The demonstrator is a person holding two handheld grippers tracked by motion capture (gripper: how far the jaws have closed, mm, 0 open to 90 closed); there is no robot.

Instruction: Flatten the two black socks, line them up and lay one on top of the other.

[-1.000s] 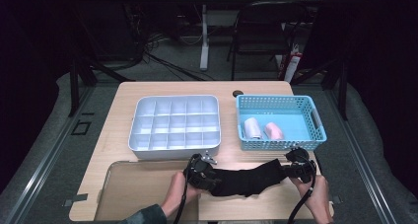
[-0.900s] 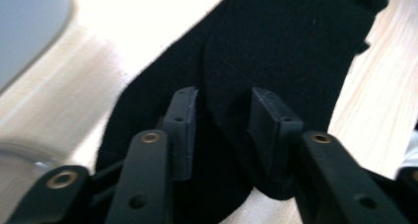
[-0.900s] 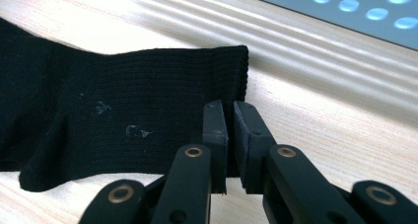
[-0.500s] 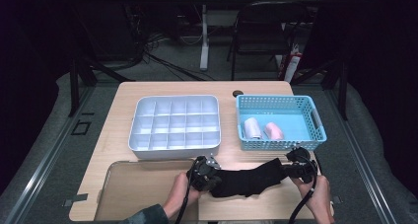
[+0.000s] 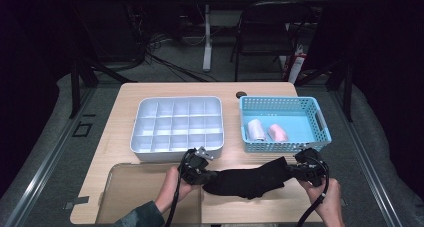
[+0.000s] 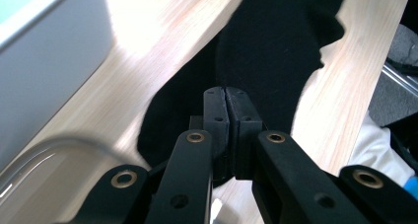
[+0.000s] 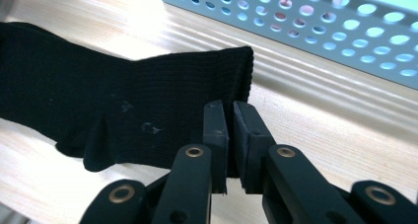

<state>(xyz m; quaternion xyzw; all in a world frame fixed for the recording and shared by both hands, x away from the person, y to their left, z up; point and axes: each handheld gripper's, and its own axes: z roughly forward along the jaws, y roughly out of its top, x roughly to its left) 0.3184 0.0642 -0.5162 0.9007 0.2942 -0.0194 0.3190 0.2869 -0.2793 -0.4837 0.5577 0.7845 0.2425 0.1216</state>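
Both grippers have come up a little from the table since the earlier frames, and the black sock [image 5: 249,182] now hangs stretched between them instead of lying flat. On the left gripper [image 5: 206,176] the jaws have just been closing, with one end of the sock between them; in the left gripper view [image 6: 227,116] they now stand pressed together on the black cloth. On the right gripper [image 5: 295,170] the jaws are also clamped, and in the right gripper view [image 7: 229,135] they pinch the open ribbed edge of the sock [image 7: 148,105], at its corner.

From the high view, the sock is at the near edge of the wooden table [image 5: 117,127], in front of the gap between the two containers, and its middle sags slightly toward the wood. Behind the left gripper stands the grey divided tray [image 5: 145,144], with many small compartments. Behind the right gripper stands the blue basket [image 5: 320,137], which holds a white roll [image 5: 257,130] and a pink roll [image 5: 277,132] lying side by side. A clear flat lid [image 5: 130,187] lies on the near left part of the table, just beside the left hand [image 5: 172,187]. The right hand [image 5: 327,202] holds its gripper near the table's front right corner
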